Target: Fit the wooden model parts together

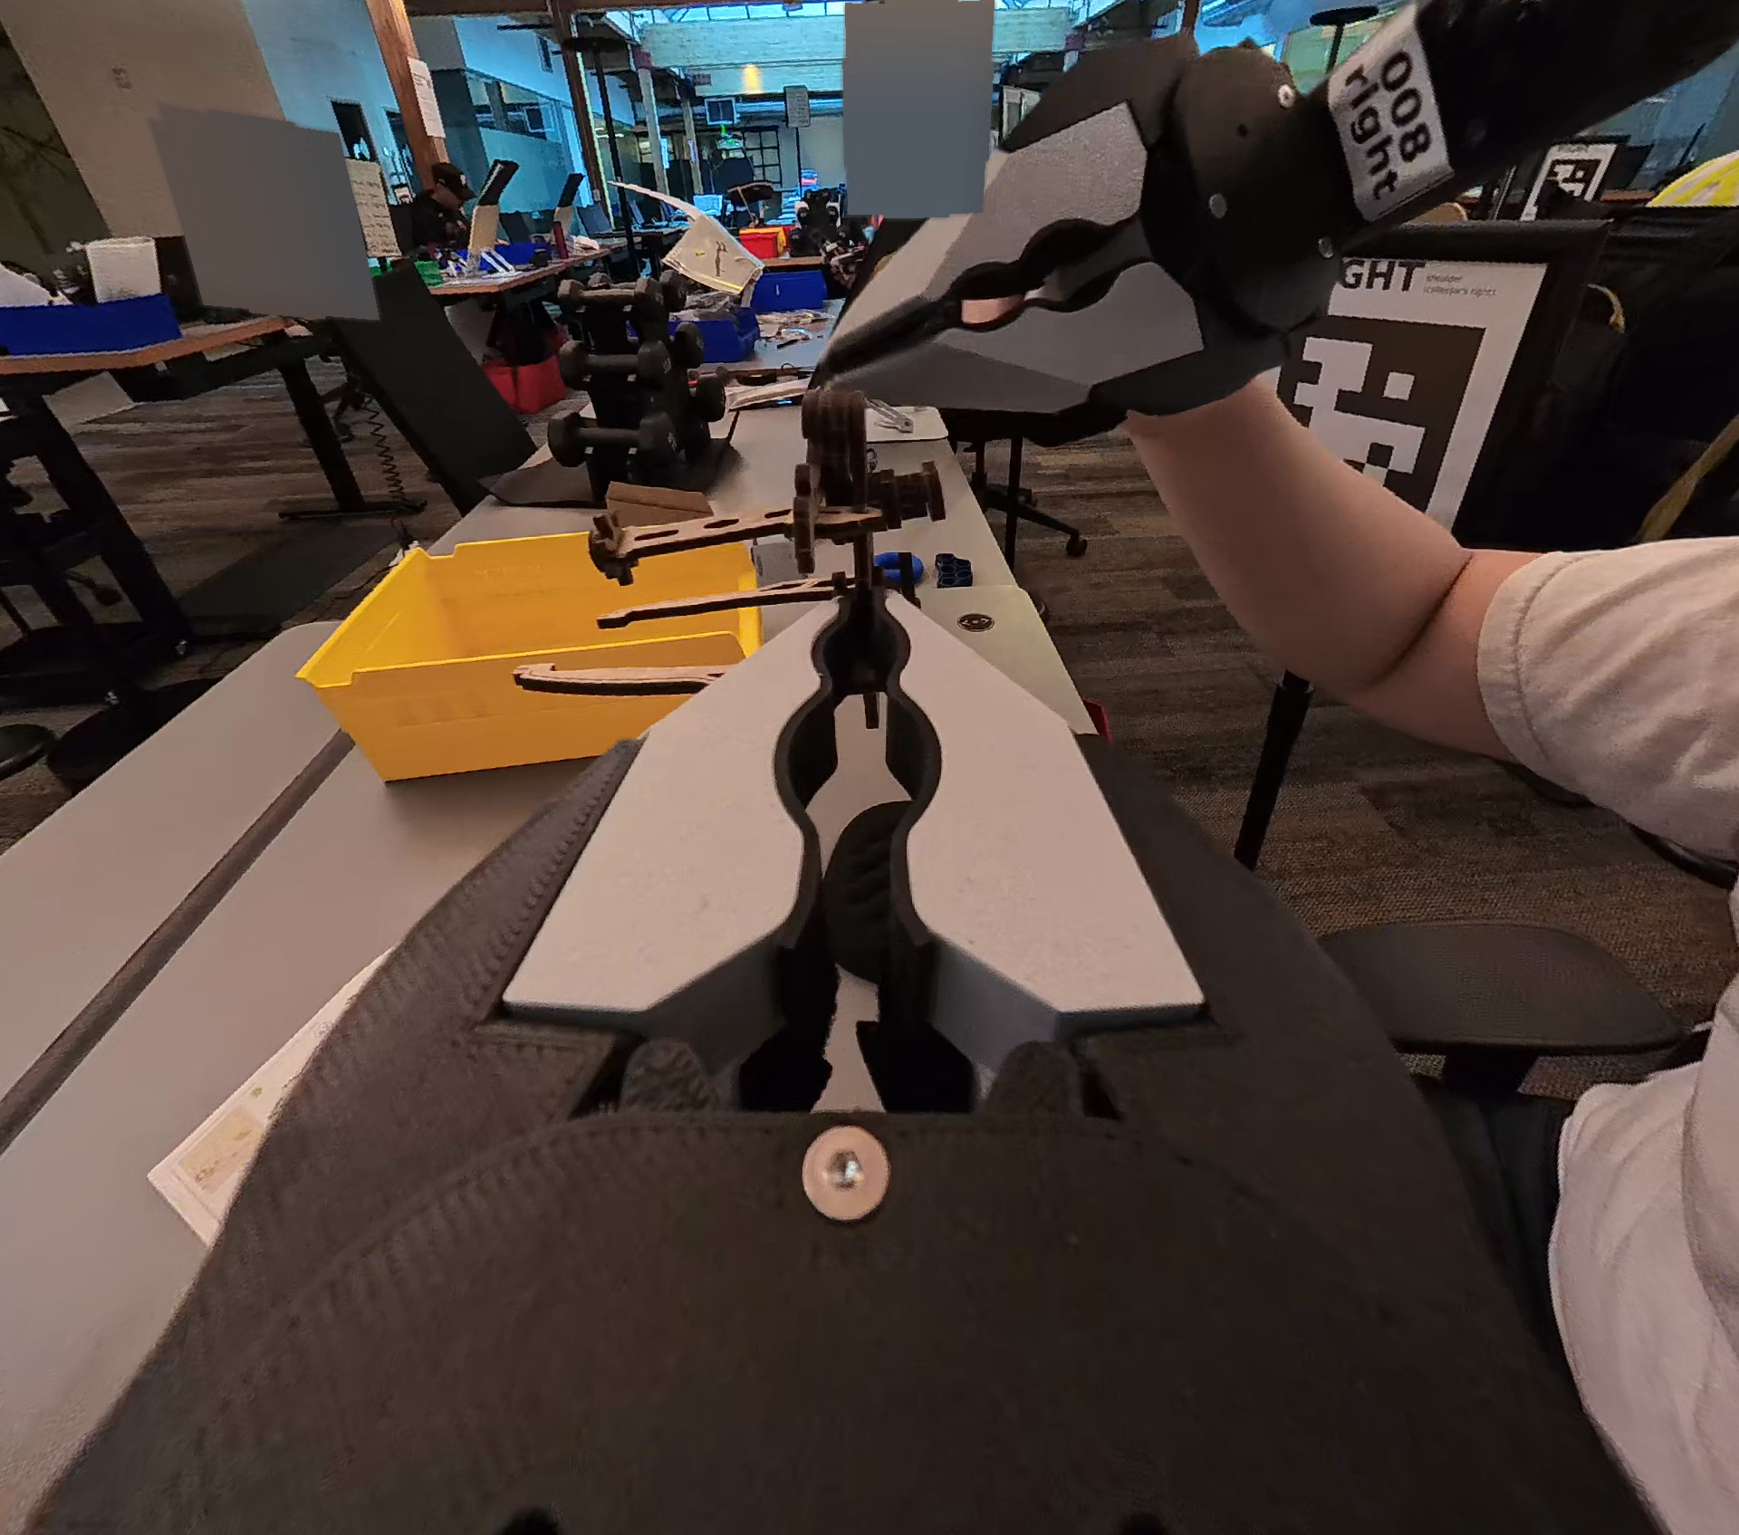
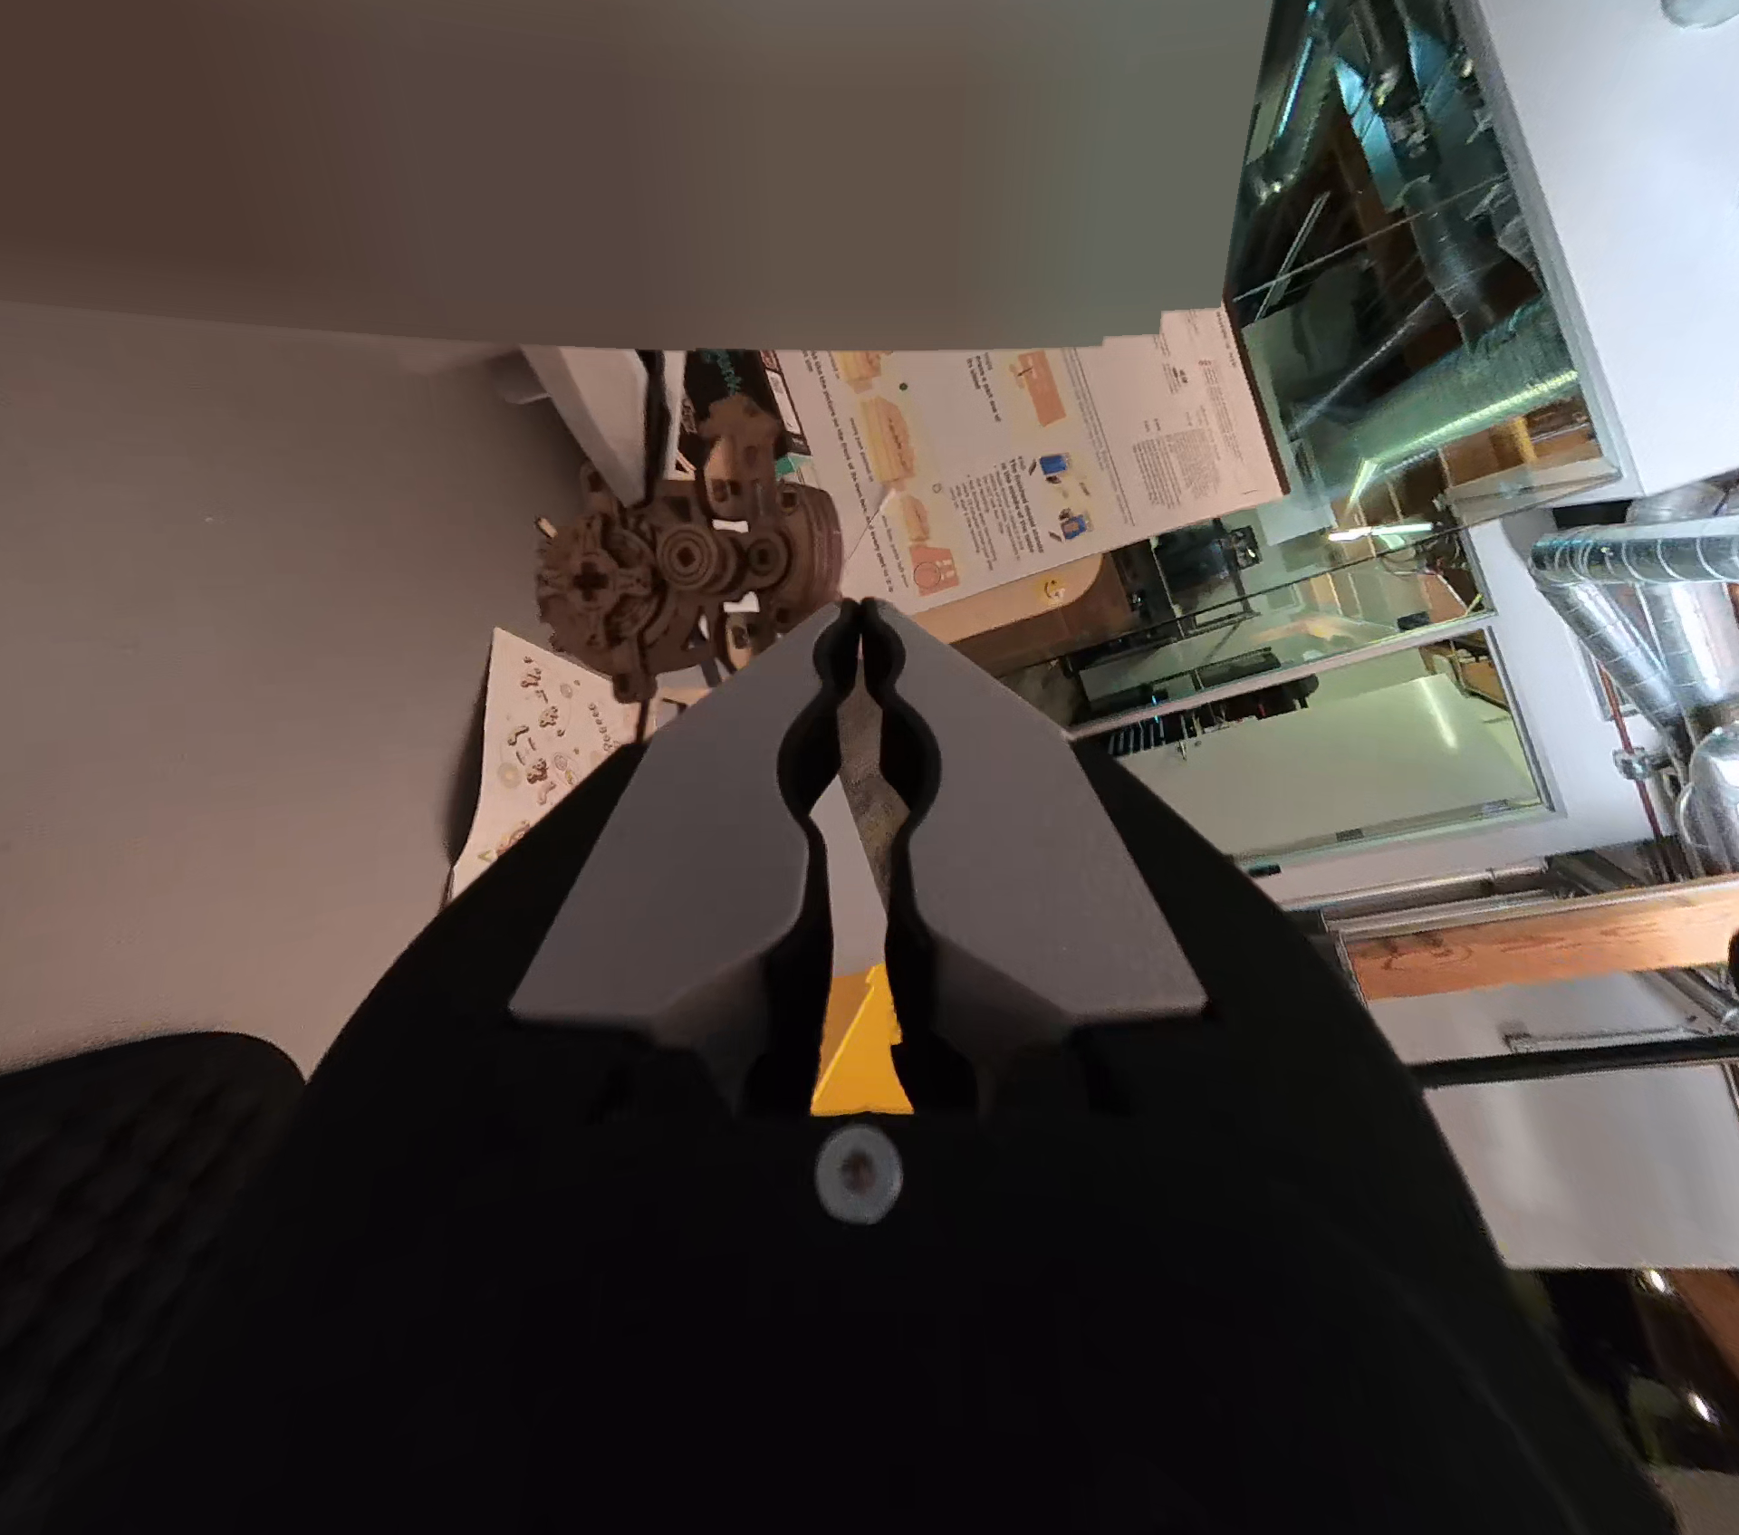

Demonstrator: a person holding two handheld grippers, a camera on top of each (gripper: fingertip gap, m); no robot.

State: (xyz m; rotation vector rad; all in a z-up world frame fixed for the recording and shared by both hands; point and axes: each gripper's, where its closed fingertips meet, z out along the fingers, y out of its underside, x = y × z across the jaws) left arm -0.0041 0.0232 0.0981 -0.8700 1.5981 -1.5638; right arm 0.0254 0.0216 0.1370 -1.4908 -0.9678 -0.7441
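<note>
Starting at your left, the yellow bin (image 1: 489, 671) sits on the grey table (image 1: 235, 850) just below the model's long thin arms, and a loose curved wooden strip (image 1: 612, 679) lies across its rim; if you dip the assembly, those arms could catch on the bin wall and snap or pull out of their slots. Behind it, the rack of dumbbells (image 1: 630, 389) stands well apart and is no obstacle. At the centre, your left gripper (image 1: 861, 624) is pinched on the lower stem of the wooden model (image 1: 828, 511), holding it upright above the table. That hold is narrow, so a sideways push could twist the model in the grip. To the right, your right gripper (image 1: 833, 365) comes in from above with its tips pressed together at the model's top; whether it pinches a small part there cannot be told. Pressing down off-axis risks cracking the thin wood. The instruction sheet (image 2: 1016, 474) lies beneath, clear of both.
</note>
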